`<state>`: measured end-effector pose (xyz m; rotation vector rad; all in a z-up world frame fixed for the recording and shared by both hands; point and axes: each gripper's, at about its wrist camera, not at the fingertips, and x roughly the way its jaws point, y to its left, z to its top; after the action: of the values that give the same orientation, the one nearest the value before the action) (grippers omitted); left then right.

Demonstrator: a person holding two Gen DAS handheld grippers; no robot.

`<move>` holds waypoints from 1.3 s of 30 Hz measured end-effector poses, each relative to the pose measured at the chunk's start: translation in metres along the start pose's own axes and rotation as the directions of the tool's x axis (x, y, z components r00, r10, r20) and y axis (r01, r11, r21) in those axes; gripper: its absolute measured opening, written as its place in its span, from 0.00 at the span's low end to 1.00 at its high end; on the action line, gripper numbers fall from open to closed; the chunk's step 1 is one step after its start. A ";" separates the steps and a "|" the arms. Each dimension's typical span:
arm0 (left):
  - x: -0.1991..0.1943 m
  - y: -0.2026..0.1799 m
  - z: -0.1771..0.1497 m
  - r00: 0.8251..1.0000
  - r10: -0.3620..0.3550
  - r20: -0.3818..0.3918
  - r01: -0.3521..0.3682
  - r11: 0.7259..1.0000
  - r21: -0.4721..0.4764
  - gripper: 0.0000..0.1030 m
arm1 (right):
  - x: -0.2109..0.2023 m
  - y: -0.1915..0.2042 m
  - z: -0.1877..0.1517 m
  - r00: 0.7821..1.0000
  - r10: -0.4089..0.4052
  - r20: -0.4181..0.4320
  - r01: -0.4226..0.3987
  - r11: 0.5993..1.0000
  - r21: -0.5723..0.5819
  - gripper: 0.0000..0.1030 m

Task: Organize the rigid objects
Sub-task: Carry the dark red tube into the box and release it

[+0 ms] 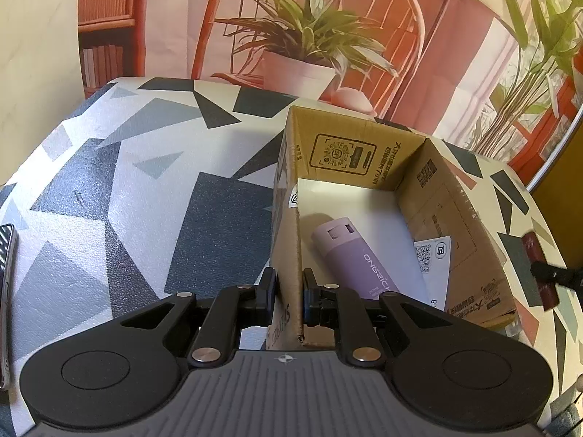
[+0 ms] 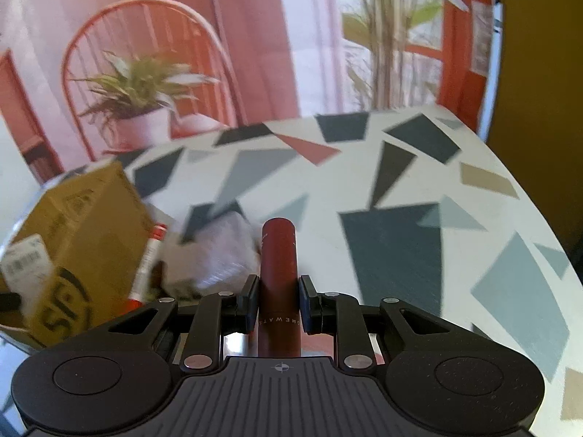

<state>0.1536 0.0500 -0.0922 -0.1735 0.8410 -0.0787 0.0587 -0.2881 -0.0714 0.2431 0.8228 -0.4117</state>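
Note:
An open cardboard box (image 1: 455,225) stands on the patterned table, with a lilac bottle (image 1: 355,258) lying inside beside a white card (image 1: 435,266). My left gripper (image 1: 288,293) is shut on the box's near left wall, one pad on each side of it. In the right wrist view my right gripper (image 2: 278,300) is shut on a dark red cylinder (image 2: 278,255) that points forward, lifted off the table. The same dark red cylinder (image 1: 539,269) shows at the right edge of the left wrist view, beyond the box. The box (image 2: 76,240) sits left of it.
A red-and-white tube (image 2: 147,262) and a clear plastic wrapper (image 2: 222,251) lie beside the box. A dark striped flat item (image 1: 5,291) pokes in at the left edge. The round table (image 2: 419,196) ends at the right; a backdrop with chair and plant hangs behind.

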 end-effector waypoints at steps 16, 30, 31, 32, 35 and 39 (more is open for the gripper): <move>0.000 0.000 0.000 1.000 -0.005 0.000 0.005 1.000 -0.004 0.15 | -0.010 0.131 0.041 0.937 0.350 -0.014 -0.347 0.922 -0.169 0.20; 0.001 0.001 0.000 1.000 -0.014 0.001 0.014 1.000 -0.008 0.16 | 0.038 0.181 0.018 0.866 0.445 -0.227 -0.472 0.878 -0.081 0.20; 0.001 0.001 0.000 1.000 -0.014 0.001 0.014 1.000 -0.007 0.16 | 0.041 0.182 0.018 0.864 0.447 -0.232 -0.474 0.877 -0.074 0.20; 0.001 0.001 0.000 1.000 -0.013 0.002 0.013 1.000 -0.006 0.16 | 0.042 0.182 0.018 0.862 0.448 -0.236 -0.475 0.877 -0.070 0.20; 0.001 0.001 -0.001 1.000 -0.013 0.002 0.013 1.000 -0.007 0.16 | 0.045 0.185 0.016 0.860 0.446 -0.247 -0.474 0.878 -0.065 0.20; 0.001 0.001 -0.001 1.000 -0.011 0.003 0.011 1.000 -0.003 0.16 | 0.047 0.187 0.015 0.861 0.441 -0.253 -0.472 0.879 -0.075 0.20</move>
<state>0.1535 0.0508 -0.0933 -0.1816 0.8376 -0.0877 0.1802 -0.1388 -0.0870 0.3553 0.9825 0.1257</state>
